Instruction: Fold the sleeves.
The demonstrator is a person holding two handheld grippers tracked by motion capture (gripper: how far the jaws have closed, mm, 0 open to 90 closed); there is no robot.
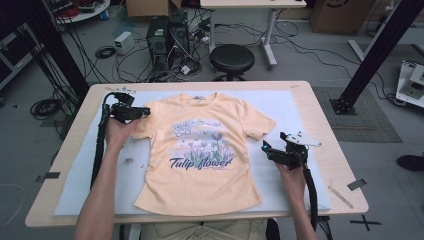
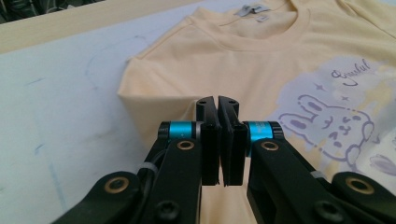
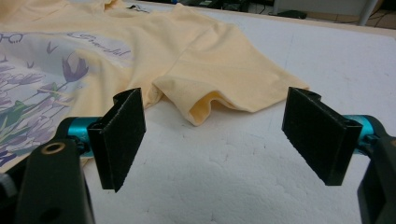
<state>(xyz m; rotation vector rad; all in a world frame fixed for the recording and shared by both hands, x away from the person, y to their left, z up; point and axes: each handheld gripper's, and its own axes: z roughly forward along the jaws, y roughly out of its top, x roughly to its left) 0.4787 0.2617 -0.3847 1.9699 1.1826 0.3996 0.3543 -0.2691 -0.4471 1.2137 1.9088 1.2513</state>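
Observation:
A pale orange T-shirt with a tulip print lies face up on the white mat. My left gripper is at the shirt's left sleeve. In the left gripper view its jaws are pressed together at the sleeve's folded edge, and my left gripper seems to pinch that fabric. My right gripper hovers over the mat just short of the right sleeve. In the right gripper view my right gripper is open, and the right sleeve lies ahead of it, outside the jaws.
The mat covers a wooden table. A black stool and computer towers stand on the floor beyond the far edge. A black frame post rises at the right. A thin wooden stick lies near the table's right front corner.

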